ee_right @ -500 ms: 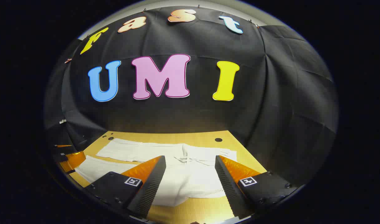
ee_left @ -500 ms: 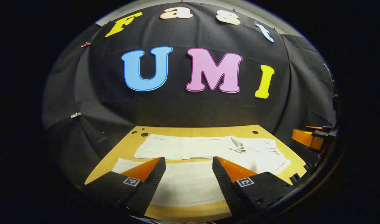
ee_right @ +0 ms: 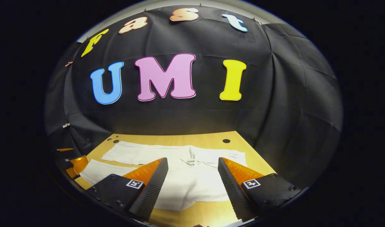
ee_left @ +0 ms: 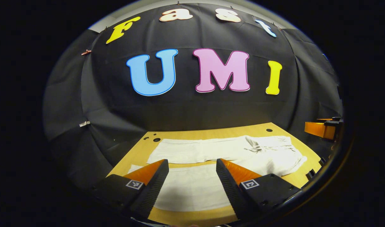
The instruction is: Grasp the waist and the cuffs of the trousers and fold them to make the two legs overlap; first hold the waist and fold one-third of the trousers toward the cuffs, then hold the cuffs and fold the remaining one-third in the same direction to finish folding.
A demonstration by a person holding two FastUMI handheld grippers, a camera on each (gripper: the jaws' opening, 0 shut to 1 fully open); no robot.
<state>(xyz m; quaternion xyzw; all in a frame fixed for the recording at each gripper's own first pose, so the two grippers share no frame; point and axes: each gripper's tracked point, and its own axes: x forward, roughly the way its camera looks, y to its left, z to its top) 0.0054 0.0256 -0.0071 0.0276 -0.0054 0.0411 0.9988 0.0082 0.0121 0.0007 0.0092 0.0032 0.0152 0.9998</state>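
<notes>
Left gripper view. Left gripper: lower centre of the frame, fingers spread wide with a broad gap between them, nothing clamped, held above the desk and not touching the cloth. Trousers: white, laid flat and unfolded across the desk, running from centre left to the right of the frame. Two legs lie apart, one in the middle band, the other nearer, passing under the gap between the fingers. Waist with a drawstring, at the right end; cuffs at the left end. Desk: light wood, bare strip visible at left and along the bottom edge. Right gripper: far right edge of the frame, partly cut off, above the desk beside the waist; its opening cannot be judged here.

Right gripper view. Right gripper: lower centre, fingers wide apart, holding nothing, above the cloth. Trousers: waist at centre and right, seen between the fingers; legs extend to the left of the frame. Desk: bare band along the far side. Left gripper: lower left edge, near the cuffs.
</notes>
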